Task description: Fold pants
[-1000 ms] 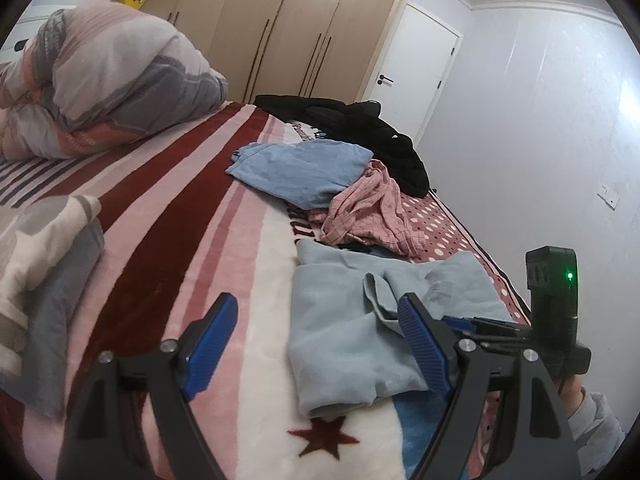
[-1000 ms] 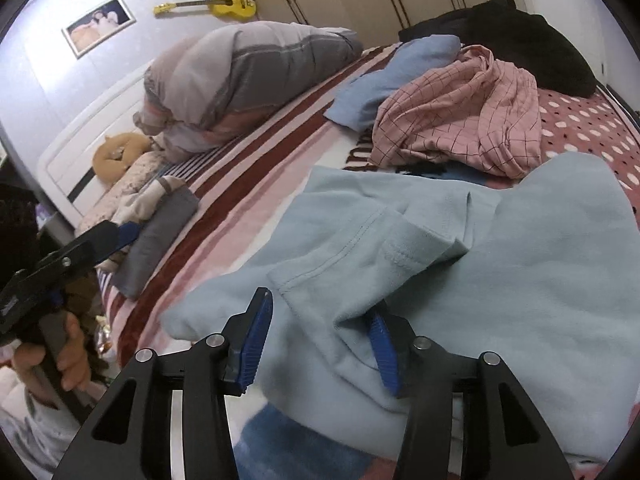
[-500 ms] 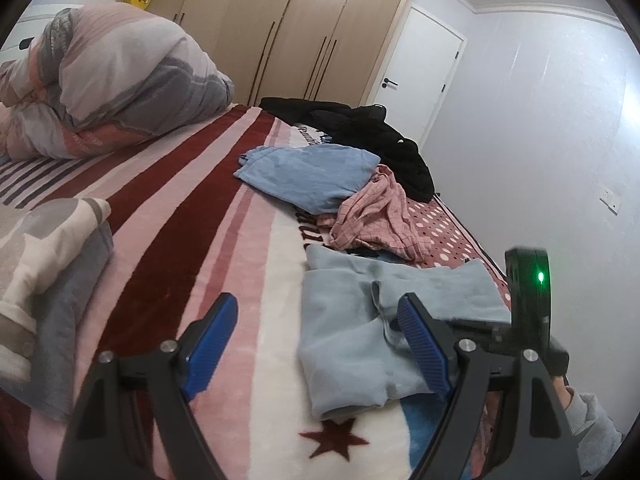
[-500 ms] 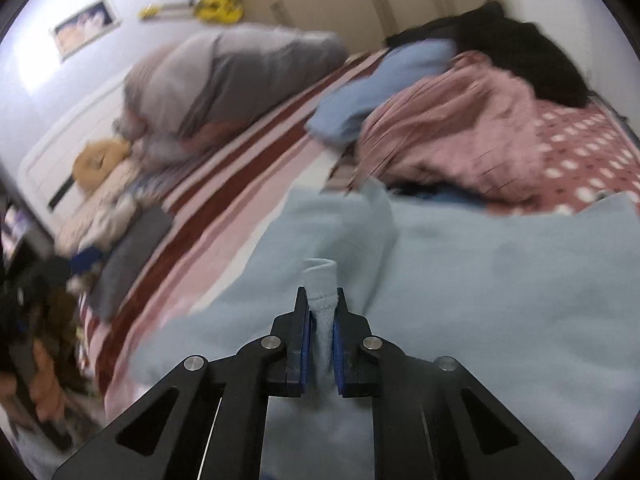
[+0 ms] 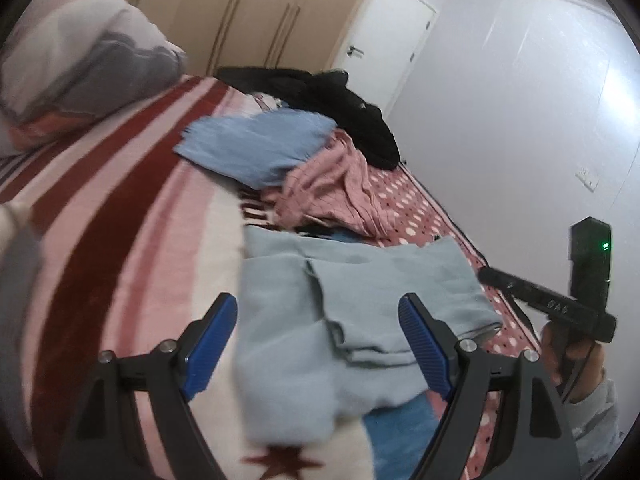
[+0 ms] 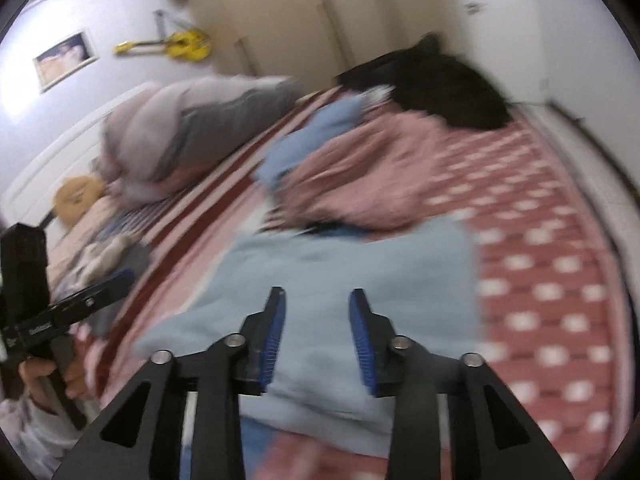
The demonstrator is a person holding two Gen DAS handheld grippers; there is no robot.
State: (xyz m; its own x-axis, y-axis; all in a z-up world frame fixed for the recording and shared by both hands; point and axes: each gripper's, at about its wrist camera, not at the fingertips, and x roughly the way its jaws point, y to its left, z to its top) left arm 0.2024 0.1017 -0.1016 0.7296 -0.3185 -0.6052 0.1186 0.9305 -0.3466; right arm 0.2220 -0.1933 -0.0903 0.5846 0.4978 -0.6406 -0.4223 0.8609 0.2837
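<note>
Left gripper: the left gripper (image 5: 318, 342) hovers above the near end of the pants, blue pads spread wide, nothing between them.
Right gripper: the right gripper (image 6: 316, 334) hangs over the same garment, fingers parted to a moderate gap and empty; in the left wrist view it shows at 4 o'clock, off the bed's edge.
Pants: the pale blue pants (image 5: 340, 312) lie partly folded on the striped blanket (image 5: 120, 208), filling the centre and running toward 6 o'clock; one layer is doubled over the other, with a seam edge running down the middle.
Pink garment: a crumpled pink checked garment (image 5: 336, 192) sits just beyond the pants at 12 o'clock, touching their far edge.
Blue garment: a blue garment (image 5: 256, 148) lies beside the pink one, toward 11 o'clock.
Black clothing: a black heap (image 5: 340, 108) rests farther back, near the door (image 5: 384, 40).
Duvet: a bundled grey-and-pink duvet (image 5: 76, 60) sits at 10 o'clock.
Wall: a yellow guitar (image 6: 176, 46) hangs at 11 o'clock in the right wrist view, which is motion-blurred.
</note>
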